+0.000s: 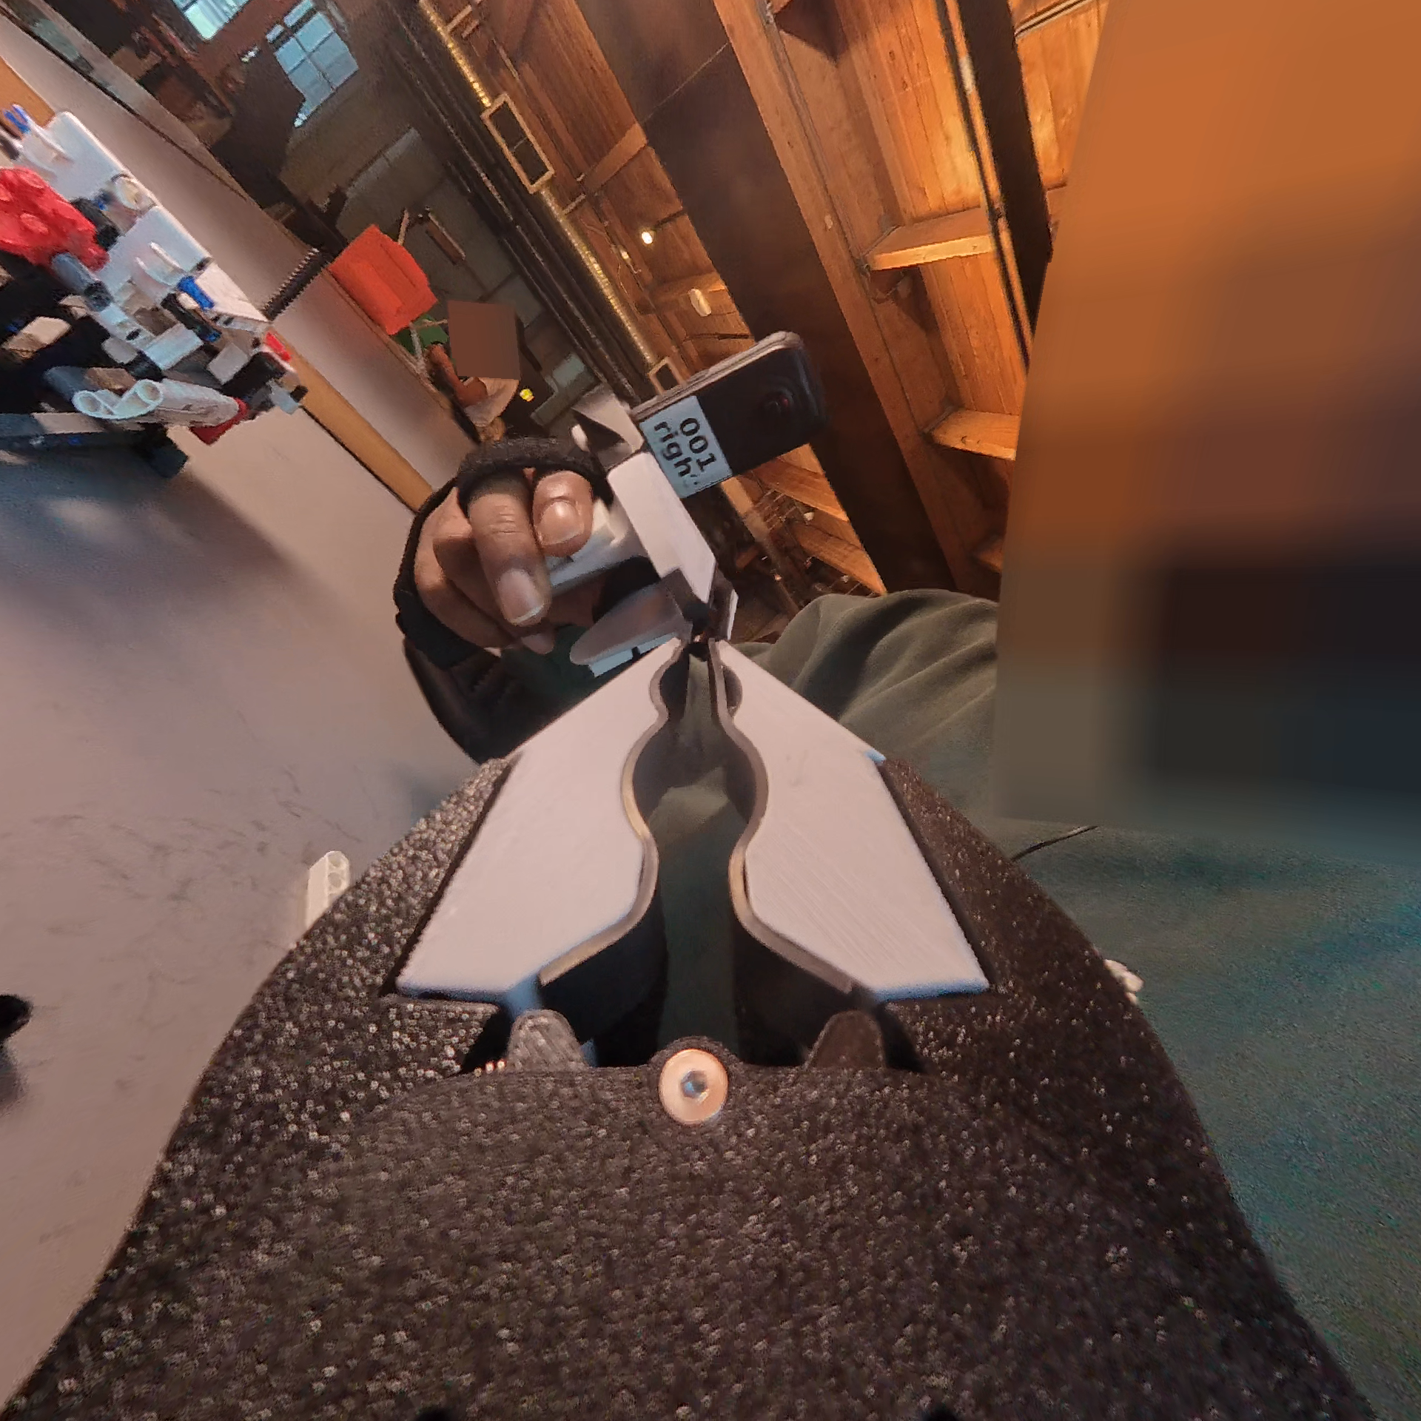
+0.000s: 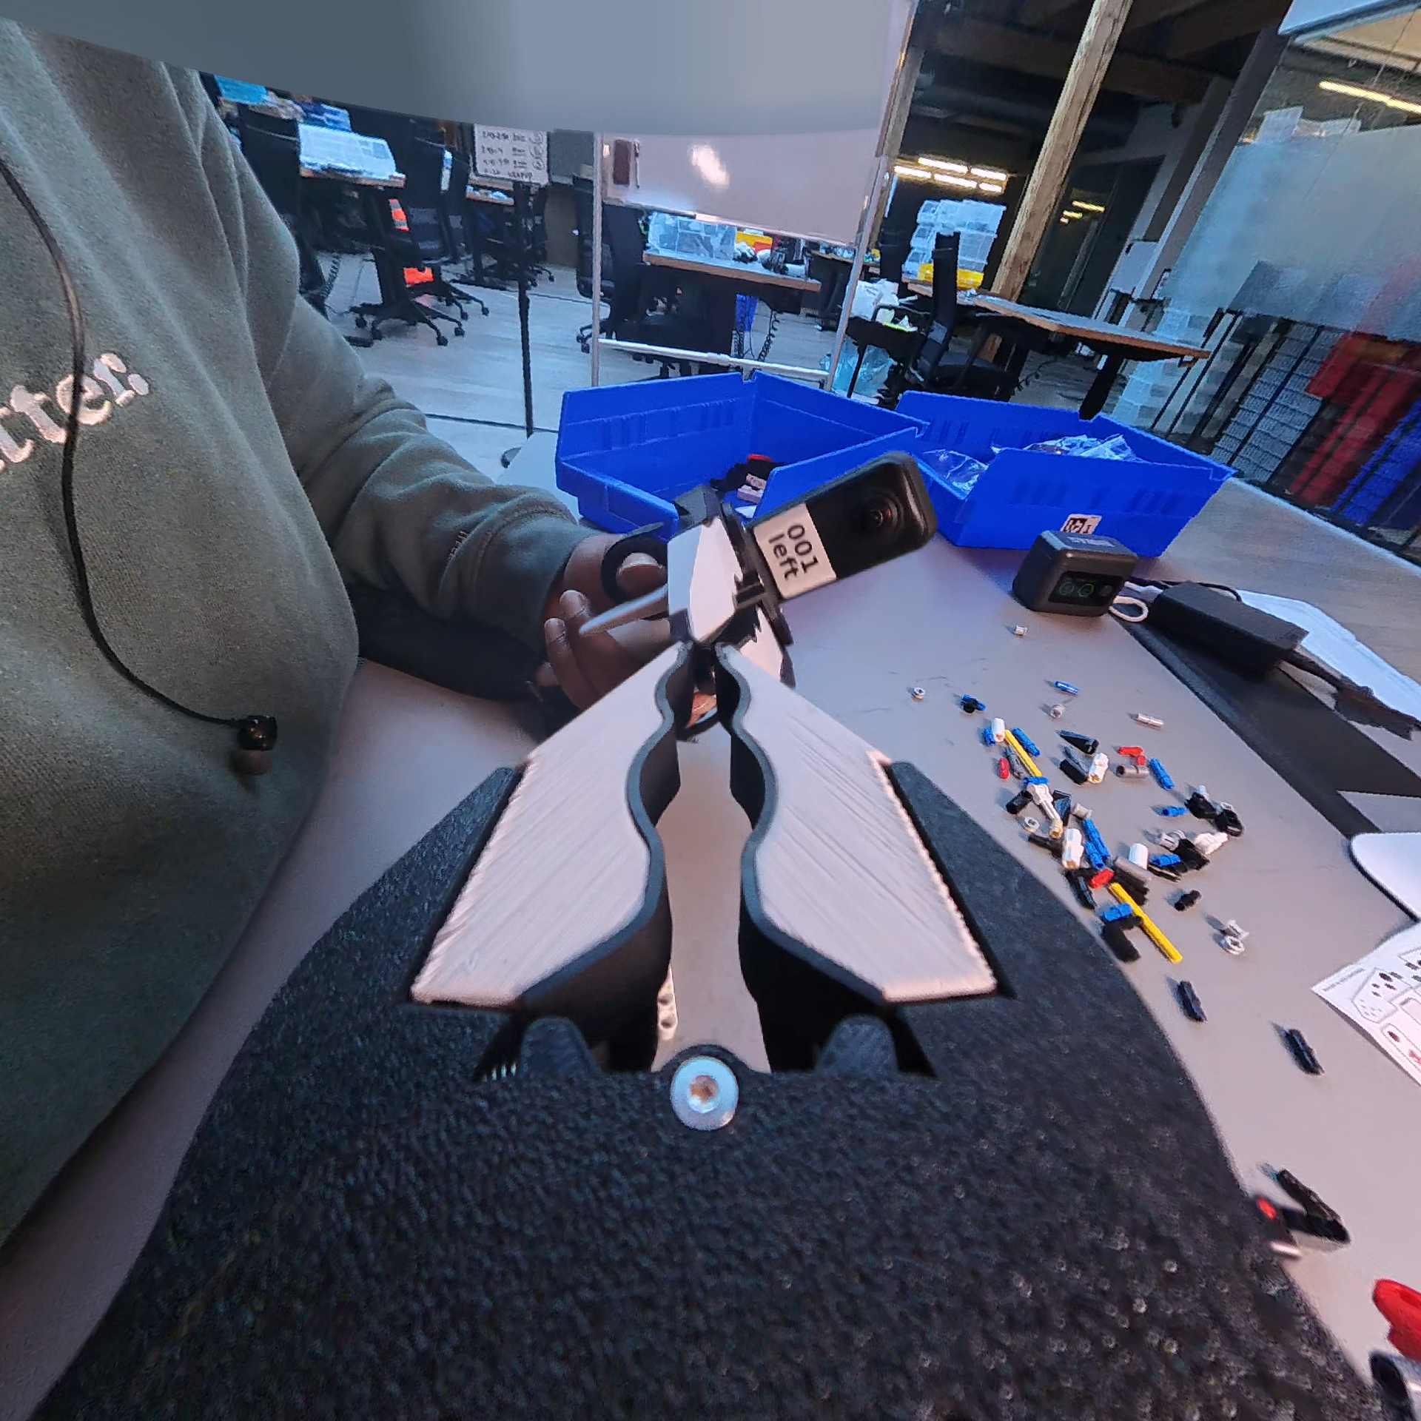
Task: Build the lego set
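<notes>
The left gripper [image 1: 696, 650], with pale grey wavy-edged fingers on a black textured body, is raised off the grey worktop [image 1: 154, 692] and points toward the person's dark green sweatshirt [image 1: 884, 661]. Its tips are drawn close together and meet the tips of the right gripper [image 2: 701, 653] head-on. A small dark piece [image 1: 696, 646] sits pinched where the tips meet; which gripper actually clamps it I cannot tell, and the piece is too small to identify. In the right wrist view a small reddish bit [image 2: 701, 703] shows in the narrow gap just behind the right gripper's tips, also too small to name.

The person's hand [image 1: 500, 561], in a black fingerless strap, squeezes the right tool's trigger; the other hand [image 2: 600, 615] holds the left tool, whose camera carries a white label.

The partly built white, red and black lego model [image 1: 115, 307] stands on the worktop well away from the grippers. Loose small blue, black, white and yellow lego pins and axles [image 2: 1092, 830] lie scattered on the worktop [image 2: 884, 653] to the side. Two blue plastic bins [image 2: 738, 446] sit behind them, with a small black camera box [image 2: 1073, 573] and a black power brick [image 2: 1222, 627] nearby. A printed instruction sheet [image 2: 1376, 992] lies at the edge.
</notes>
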